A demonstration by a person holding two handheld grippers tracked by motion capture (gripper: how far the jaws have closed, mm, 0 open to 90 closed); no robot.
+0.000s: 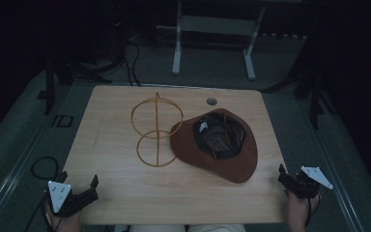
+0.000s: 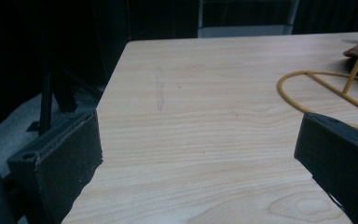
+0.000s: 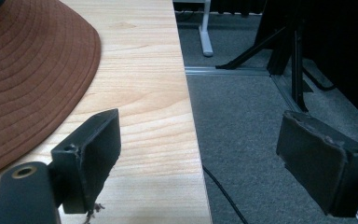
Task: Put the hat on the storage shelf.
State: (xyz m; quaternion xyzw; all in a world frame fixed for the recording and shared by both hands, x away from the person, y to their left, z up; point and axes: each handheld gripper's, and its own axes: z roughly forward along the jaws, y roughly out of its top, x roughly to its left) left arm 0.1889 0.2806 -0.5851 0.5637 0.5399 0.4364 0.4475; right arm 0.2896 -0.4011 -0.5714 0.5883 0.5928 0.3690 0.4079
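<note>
High view: the brown hat (image 1: pixel 216 145) lies upside down on the table (image 1: pixel 121 193). A white tag inside it is too small to read. The gold wire stand (image 1: pixel 156 131) touches the hat's left brim. The left gripper (image 1: pixel 88 189) and right gripper (image 1: pixel 285 178) sit near the hat at the table's front corners, jaws wide apart, holding nothing.
</note>
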